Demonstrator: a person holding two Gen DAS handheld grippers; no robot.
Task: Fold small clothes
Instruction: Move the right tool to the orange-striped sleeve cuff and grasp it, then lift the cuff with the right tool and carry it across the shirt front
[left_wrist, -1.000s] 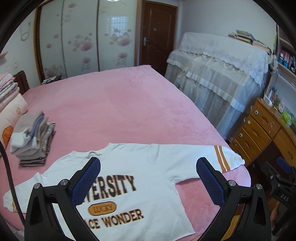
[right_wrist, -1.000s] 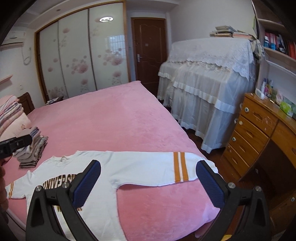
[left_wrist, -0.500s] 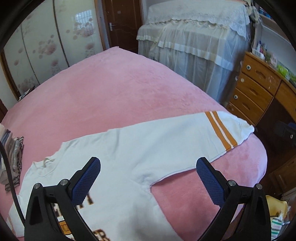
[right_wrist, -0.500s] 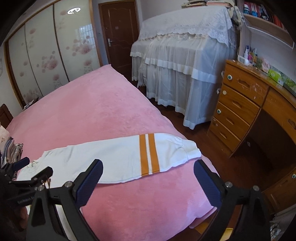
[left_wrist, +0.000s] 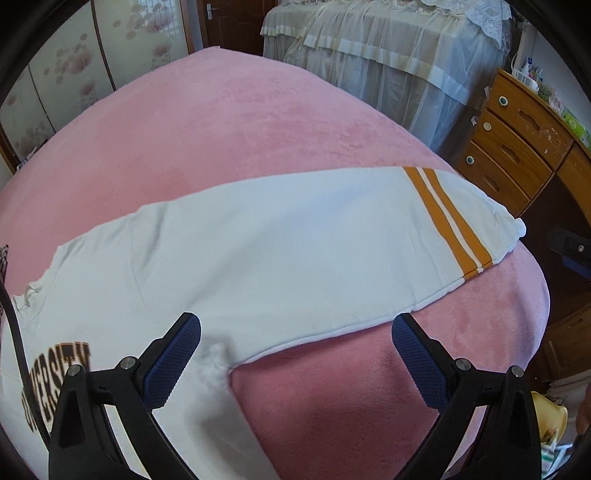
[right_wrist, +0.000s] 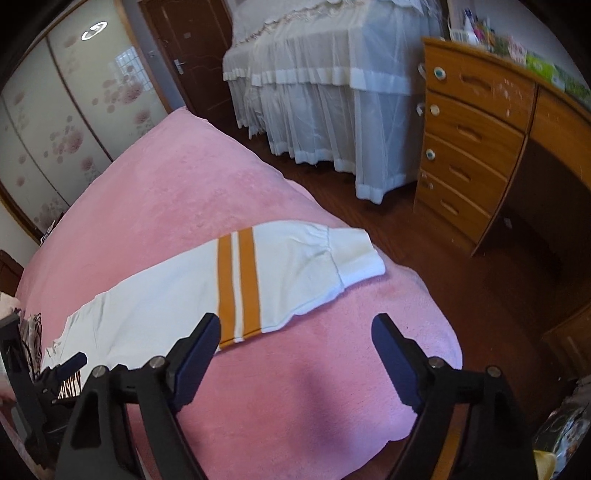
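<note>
Your left gripper (left_wrist: 295, 354) spread wide at lower frame over the white sweatshirt (left_wrist: 236, 258) flat on the pink bed (left_wrist: 229, 122), your right gripper (right_wrist: 295, 347) likewise apart, striped sleeve (right_wrist: 258, 280) mid-frame above it

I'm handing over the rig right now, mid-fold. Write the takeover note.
Left gripper: open, empty, over the sweatshirt's armpit.
Right gripper: open, empty, near the striped part of the sleeve.
White sweatshirt: flat, print side up, on the pink bed; sleeve stretched out toward the bed corner, cuff near the edge.
Done: garment spread out; no fold visible.
Left: grasp the sleeve, fold it in, then fold the body.
</note>
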